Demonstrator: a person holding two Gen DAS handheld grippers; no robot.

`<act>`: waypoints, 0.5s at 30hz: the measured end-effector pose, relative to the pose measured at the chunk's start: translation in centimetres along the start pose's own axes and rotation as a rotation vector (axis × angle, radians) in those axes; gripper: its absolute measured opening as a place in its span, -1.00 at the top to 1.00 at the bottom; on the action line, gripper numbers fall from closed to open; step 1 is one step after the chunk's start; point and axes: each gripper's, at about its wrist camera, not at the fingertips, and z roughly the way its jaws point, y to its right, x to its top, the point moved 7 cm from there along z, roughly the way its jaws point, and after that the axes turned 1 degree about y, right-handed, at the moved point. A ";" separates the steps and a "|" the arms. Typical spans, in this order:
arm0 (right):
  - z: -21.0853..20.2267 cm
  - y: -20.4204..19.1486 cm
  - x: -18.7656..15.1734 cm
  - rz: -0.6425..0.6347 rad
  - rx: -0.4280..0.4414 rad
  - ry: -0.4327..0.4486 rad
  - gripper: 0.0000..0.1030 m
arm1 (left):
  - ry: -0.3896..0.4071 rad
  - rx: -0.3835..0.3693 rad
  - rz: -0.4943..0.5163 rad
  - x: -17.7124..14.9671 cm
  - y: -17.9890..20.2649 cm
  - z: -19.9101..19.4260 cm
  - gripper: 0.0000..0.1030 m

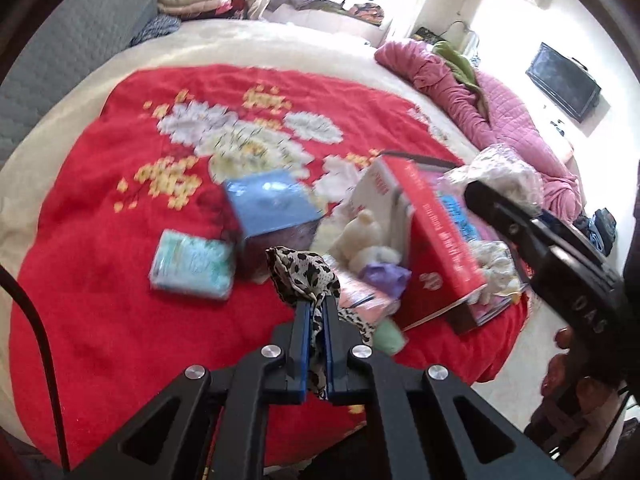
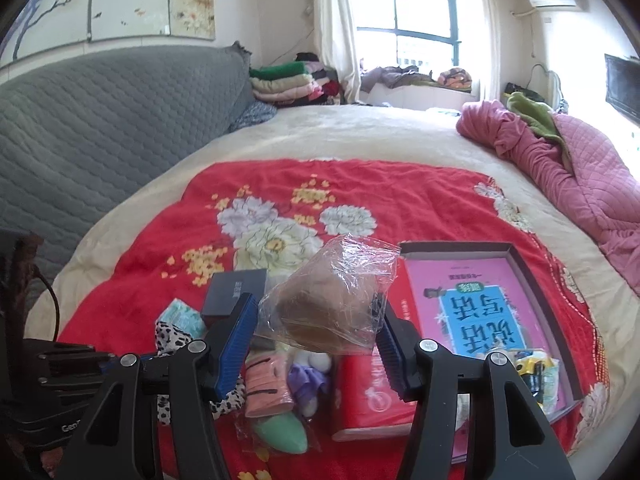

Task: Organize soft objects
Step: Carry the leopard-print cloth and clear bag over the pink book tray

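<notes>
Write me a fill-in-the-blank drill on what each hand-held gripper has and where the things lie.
1. The left hand-held gripper is shut on a scarf with a ____ print.
2. The right hand-held gripper holds a brown object in a clear ____ bag.
3. The pink book lies inside an open ____.
4. Everything sits on a ____ floral blanket.

Missing words: leopard; plastic; box; red

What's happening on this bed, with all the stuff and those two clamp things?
A person is sorting soft things on a red floral blanket, with a clamp tool in each hand. The left gripper is shut on a leopard-print cloth, held above the pile. The right gripper holds a clear plastic bag with something brownish inside. A tissue pack, a red book and a small white plush toy lie below.
</notes>
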 end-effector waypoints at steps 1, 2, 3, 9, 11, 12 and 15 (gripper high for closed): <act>-0.3 0.4 0.1 0.004 -0.004 0.007 -0.14 | 0.006 0.002 0.012 0.3 0.7 -0.3 0.89; -0.5 0.6 0.2 0.011 -0.004 0.012 -0.14 | 0.011 0.002 0.022 0.7 1.3 -0.5 0.89; -0.8 0.9 0.4 0.021 -0.005 0.019 -0.14 | 0.018 0.004 0.033 1.1 1.9 -0.7 0.89; -2.3 3.6 0.9 0.078 -0.020 0.055 -0.14 | 0.039 0.001 0.079 2.8 4.8 -1.2 0.89; -2.9 4.6 1.0 0.091 -0.035 0.068 -0.14 | 0.046 0.001 0.100 3.2 5.9 -1.4 0.89; -3.2 5.1 0.9 0.096 -0.041 0.070 -0.14 | 0.048 0.001 0.110 3.4 6.5 -1.5 0.89; -3.9 6.5 0.9 0.115 -0.059 0.084 -0.14 | 0.051 0.004 0.126 3.6 7.9 -1.5 0.89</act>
